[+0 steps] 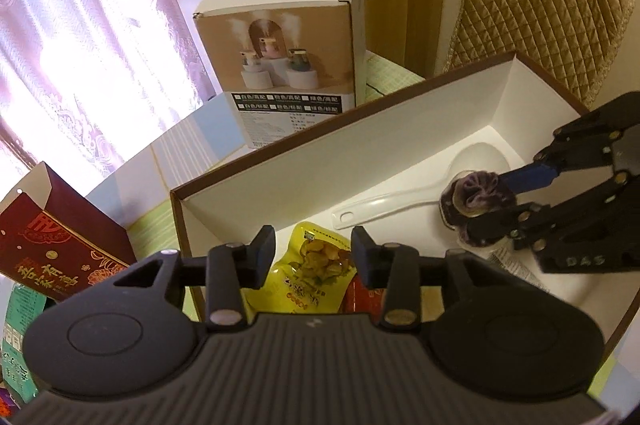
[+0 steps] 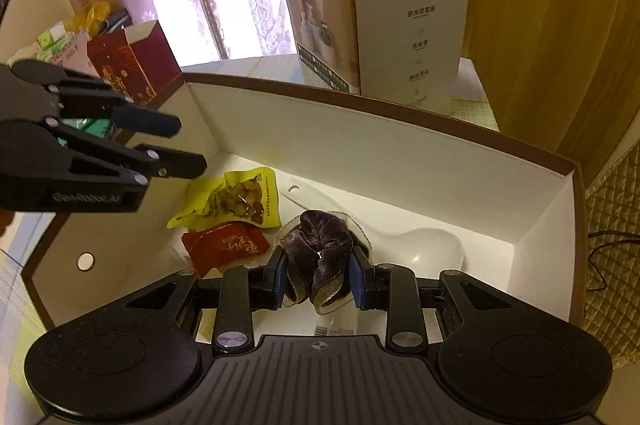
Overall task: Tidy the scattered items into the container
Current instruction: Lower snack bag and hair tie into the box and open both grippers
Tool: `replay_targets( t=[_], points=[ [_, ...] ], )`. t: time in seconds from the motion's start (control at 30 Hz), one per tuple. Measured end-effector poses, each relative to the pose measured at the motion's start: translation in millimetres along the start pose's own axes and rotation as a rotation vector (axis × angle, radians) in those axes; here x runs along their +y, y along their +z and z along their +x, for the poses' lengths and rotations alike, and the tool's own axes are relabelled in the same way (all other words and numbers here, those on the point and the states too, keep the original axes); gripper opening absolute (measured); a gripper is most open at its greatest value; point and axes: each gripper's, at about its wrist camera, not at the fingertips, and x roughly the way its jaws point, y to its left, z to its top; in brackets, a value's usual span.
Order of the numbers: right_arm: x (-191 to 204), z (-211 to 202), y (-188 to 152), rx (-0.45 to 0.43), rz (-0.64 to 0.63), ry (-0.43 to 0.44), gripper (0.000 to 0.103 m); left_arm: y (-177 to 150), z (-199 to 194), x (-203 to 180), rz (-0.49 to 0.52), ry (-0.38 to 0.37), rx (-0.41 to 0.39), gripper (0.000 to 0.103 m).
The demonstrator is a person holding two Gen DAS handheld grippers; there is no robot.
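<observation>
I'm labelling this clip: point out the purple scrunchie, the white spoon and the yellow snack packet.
purple scrunchie [image 2: 318, 249]: right wrist view, middle of its velvet folds.
white spoon [image 2: 424, 249]: right wrist view, its bowl.
yellow snack packet [image 2: 236, 201]: right wrist view, its printed front.

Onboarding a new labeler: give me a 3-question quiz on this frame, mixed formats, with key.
1. True or false: the left gripper is shut on the yellow snack packet.
2. Multiple choice: the right gripper holds A) the white spoon B) the purple scrunchie C) the red candy packet.
3. Fill in: the humidifier box stands ___ the white container, on the table.

Key:
1. False. Its jaws are open and empty above the packet.
2. B
3. Outside, behind its far wall.
</observation>
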Motion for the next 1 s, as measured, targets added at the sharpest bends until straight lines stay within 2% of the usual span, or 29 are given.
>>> replay_targets(
  t=[0.03, 0.07, 0.1, 0.13, 0.2, 0.3, 0.43, 0.53, 0.63, 1.0],
  points=[
    [1, 2, 1, 0.004, -0.006, -0.005, 0.033, 0, -1, 1, -0.002, -0.005, 0.0, 0.038],
    [2, 5, 2, 0.009, -0.014, -0.006, 0.053, 0, -1, 1, -0.003, -0.006, -0.001, 0.038],
    [4, 7, 3, 0.004, -0.021, -0.012, 0.092, 1, -1, 2, -0.005, -0.006, -0.001, 0.039],
    [5, 6, 2, -0.026, -0.032, -0.033, 0.1, 0, -2, 3, -0.009, -0.006, -0.001, 0.04],
    [10, 4, 2, -0.067, -0.078, -0.043, 0.101, -1, -2, 4, -0.018, -0.013, -0.002, 0.042],
    [10, 2, 1, -0.053, -0.087, -0.047, 0.101, -4, -5, 5, -0.03, -0.021, 0.003, 0.044],
    [12, -5, -4, -0.008, -0.101, -0.077, 0.101, -10, -11, 4, -0.053, -0.019, 0.014, 0.06],
    [14, -13, -9, 0.027, -0.105, -0.113, 0.101, -15, -18, -1, -0.057, -0.012, 0.02, 0.065],
    [16, -24, -17, 0.027, -0.112, -0.149, 0.101, -19, -26, -9, -0.044, 0.015, 0.025, 0.072],
    [14, -80, -44, -0.027, 0.028, -0.164, 0.101, -39, -76, -32, -0.104, 0.03, 0.024, 0.082]
  ],
)
